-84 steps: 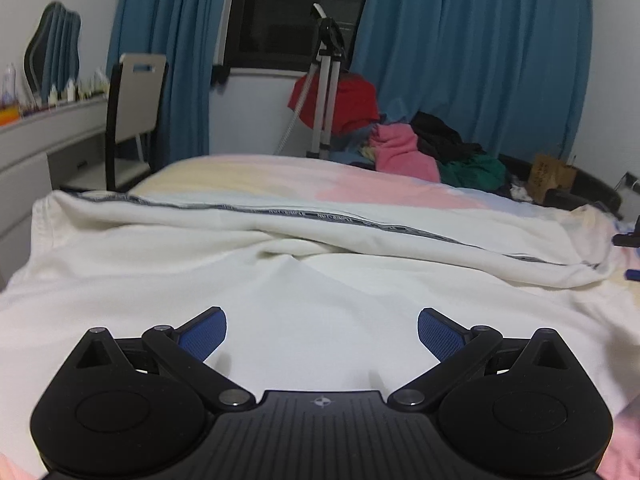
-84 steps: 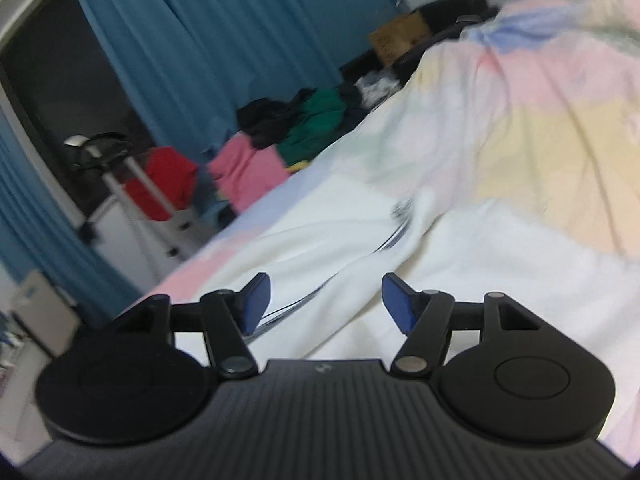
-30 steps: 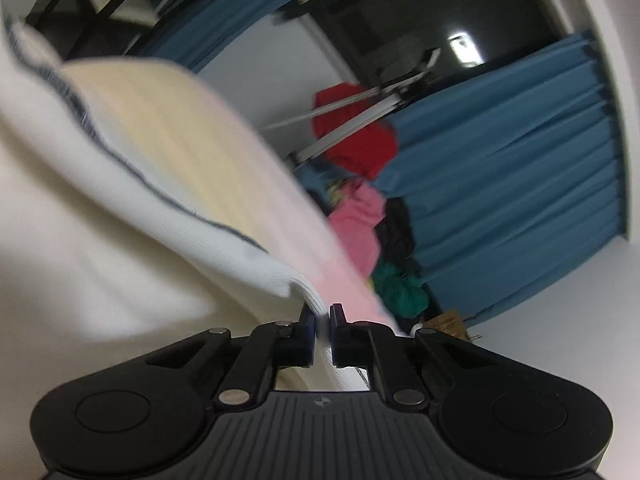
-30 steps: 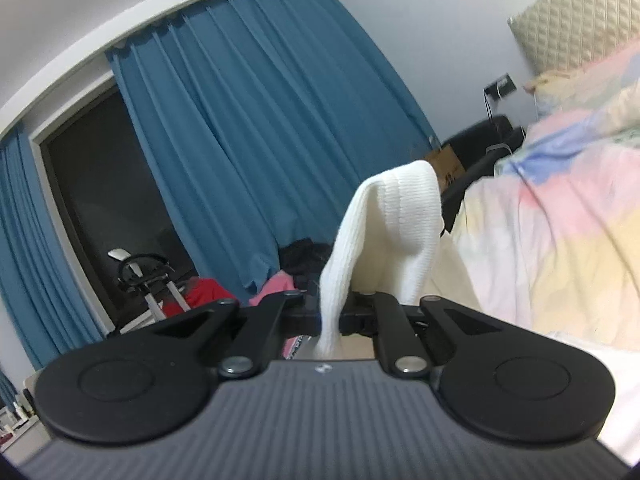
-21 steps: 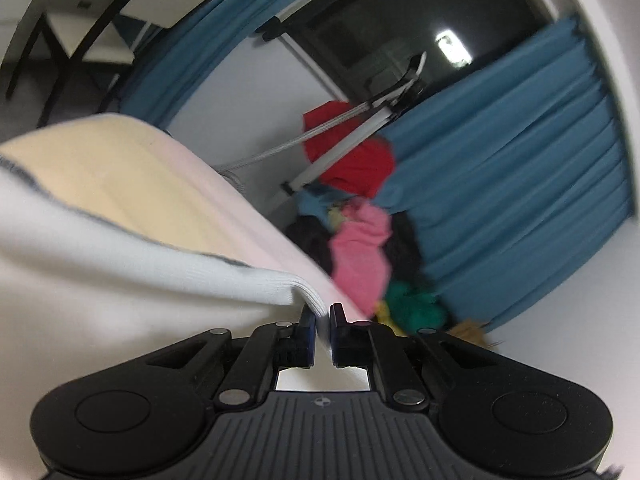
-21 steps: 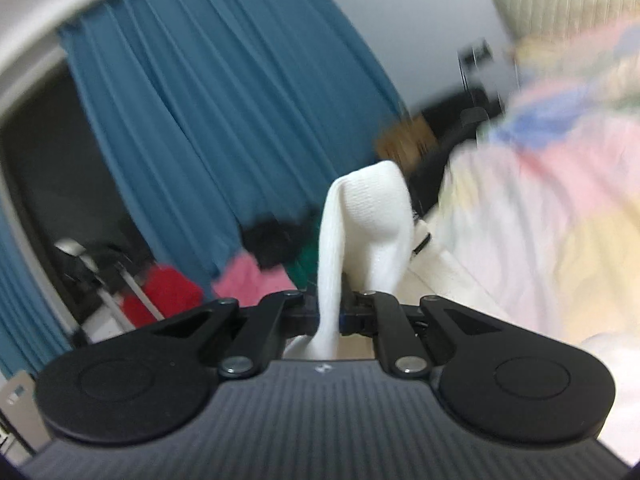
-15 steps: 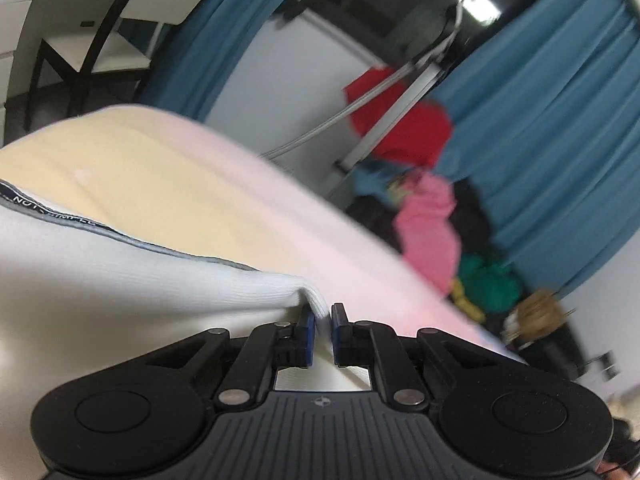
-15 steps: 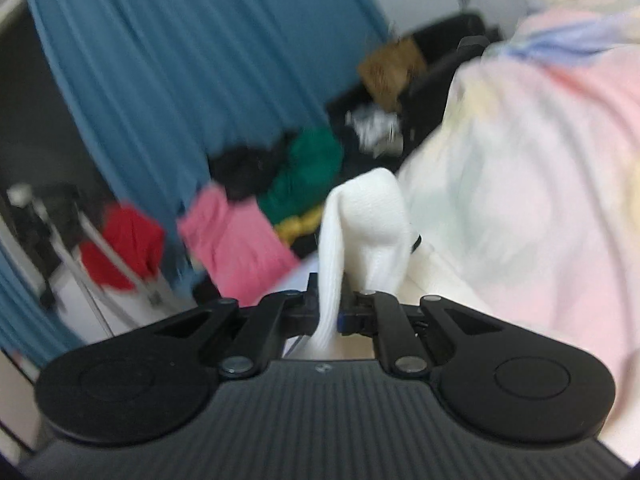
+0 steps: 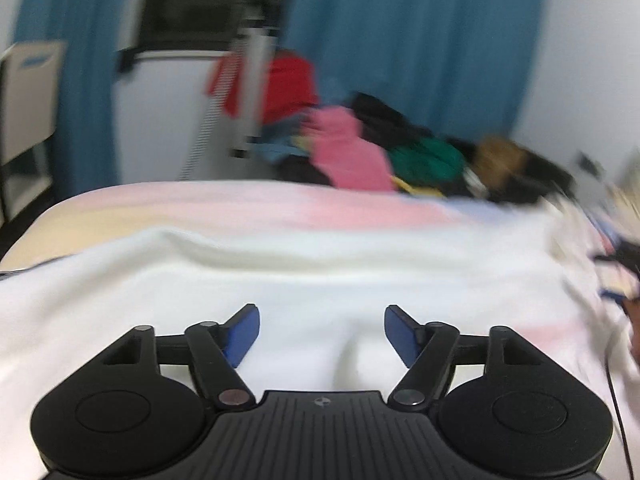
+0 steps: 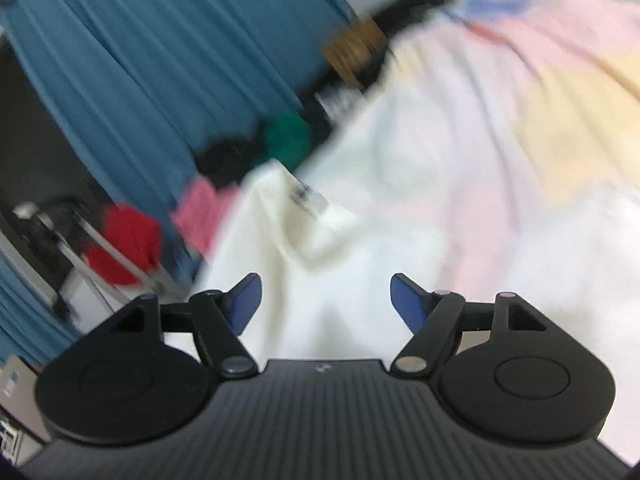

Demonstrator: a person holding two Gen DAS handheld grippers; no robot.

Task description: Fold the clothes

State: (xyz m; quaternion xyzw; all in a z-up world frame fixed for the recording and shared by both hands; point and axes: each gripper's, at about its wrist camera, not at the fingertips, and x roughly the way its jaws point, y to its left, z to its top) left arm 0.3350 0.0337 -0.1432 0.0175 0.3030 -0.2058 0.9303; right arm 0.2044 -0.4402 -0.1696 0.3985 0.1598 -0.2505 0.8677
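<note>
Your left tongs (image 9: 322, 334) and right tongs (image 10: 326, 302) spread wide, gripping nothing, white garment (image 9: 320, 272) blurred on the bed (image 9: 224, 200), its far edges indistinct

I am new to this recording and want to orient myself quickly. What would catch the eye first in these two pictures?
First, the white garment spread across the pastel bed cover, just ahead of the open left tool. The open right tool hangs over the same cloth, near a folded corner bearing a small label. Behind the bed, a colourful pile of clothes lies before blue curtains.
</note>
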